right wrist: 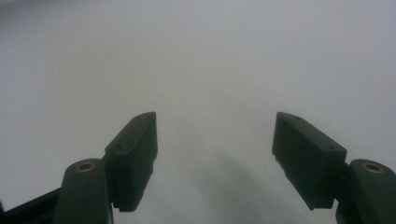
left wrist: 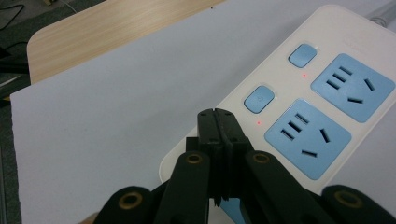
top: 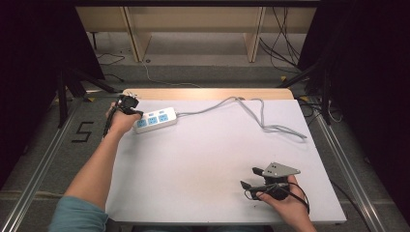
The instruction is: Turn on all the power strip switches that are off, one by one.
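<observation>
Hovering closed and empty-jawed, the left gripper point(left wrist: 217, 114) sat over the unlabelled power strip point(left wrist: 299, 93); at five o'clock the right gripper point(right wrist: 215, 149) gaped open, holding nothing.

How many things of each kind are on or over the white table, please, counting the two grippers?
white power strip: 1
grey cable: 1
grippers: 2 (left gripper shut, right gripper open)
Total: 4

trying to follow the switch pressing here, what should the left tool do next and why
Probably ease the shut left tool forward and down onto the nearest blue switch of the power strip: its tips sit just short of that button, whose red light is lit.
</observation>
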`<state>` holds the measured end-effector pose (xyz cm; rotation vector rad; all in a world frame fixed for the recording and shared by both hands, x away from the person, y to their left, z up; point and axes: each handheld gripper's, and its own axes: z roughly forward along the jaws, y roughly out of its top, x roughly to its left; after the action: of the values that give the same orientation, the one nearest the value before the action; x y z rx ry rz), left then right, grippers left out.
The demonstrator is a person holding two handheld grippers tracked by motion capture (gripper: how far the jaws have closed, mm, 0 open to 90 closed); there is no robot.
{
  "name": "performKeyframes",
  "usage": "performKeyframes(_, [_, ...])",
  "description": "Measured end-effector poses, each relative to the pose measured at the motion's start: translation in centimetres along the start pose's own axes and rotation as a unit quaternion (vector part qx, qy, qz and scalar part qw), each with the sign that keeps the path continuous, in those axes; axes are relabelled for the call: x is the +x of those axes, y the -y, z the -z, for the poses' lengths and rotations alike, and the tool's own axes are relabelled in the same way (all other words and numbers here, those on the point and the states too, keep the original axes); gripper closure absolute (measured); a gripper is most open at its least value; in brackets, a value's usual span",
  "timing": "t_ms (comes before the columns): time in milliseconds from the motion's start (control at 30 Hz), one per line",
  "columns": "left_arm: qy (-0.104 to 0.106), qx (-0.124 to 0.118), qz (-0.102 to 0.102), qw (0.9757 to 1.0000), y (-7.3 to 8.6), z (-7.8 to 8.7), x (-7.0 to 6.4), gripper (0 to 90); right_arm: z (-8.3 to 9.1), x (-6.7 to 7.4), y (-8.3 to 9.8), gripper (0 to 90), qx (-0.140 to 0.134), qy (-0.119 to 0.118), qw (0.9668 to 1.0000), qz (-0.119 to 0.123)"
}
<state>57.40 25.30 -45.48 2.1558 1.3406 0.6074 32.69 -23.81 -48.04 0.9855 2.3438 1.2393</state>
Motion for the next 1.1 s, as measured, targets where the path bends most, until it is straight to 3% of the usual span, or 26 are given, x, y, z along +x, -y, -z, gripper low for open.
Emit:
performKeyframes(133, [0.003,-0.001,0.003,1.0,0.05,-0.02,0.09,89.6,0.0,0.01,0.01,32.1,0.001,0.0,1.0,0.001])
performKeyframes(267, [0.001,0.001,-0.007,1.0,0.04,-0.06,-0.01,89.6,-0.01,0.05,0.0,32.1,0.001,0.0,1.0,0.002])
performKeyframes(367, [0.016,-0.003,-0.001,0.9999,0.1,-0.15,-0.05,89.7,0.0,0.05,0.0,32.1,0.001,0.0,1.0,0.001])
performKeyframes(500, [0.003,-0.001,-0.021,0.9998,-0.15,-0.38,-0.46,89.8,0.03,0.05,0.0,32.1,0.0,0.0,1.0,0.001])
performKeyframes(733, [0.008,-0.002,-0.004,1.0,-0.2,-0.29,-0.27,89.8,0.12,-0.02,0.06,32.1,0.0,0.0,1.0,-0.001])
performKeyframes(900, [0.005,-0.002,-0.012,0.9999,-0.31,-0.23,-0.31,89.8,0.07,0.04,0.01,32.1,-0.001,-0.001,1.0,0.0])
performKeyframes(1100, [-0.003,-0.003,-0.005,1.0,-0.19,-0.08,0.08,89.8,0.05,0.01,0.05,32.1,0.001,-0.001,1.0,0.0])
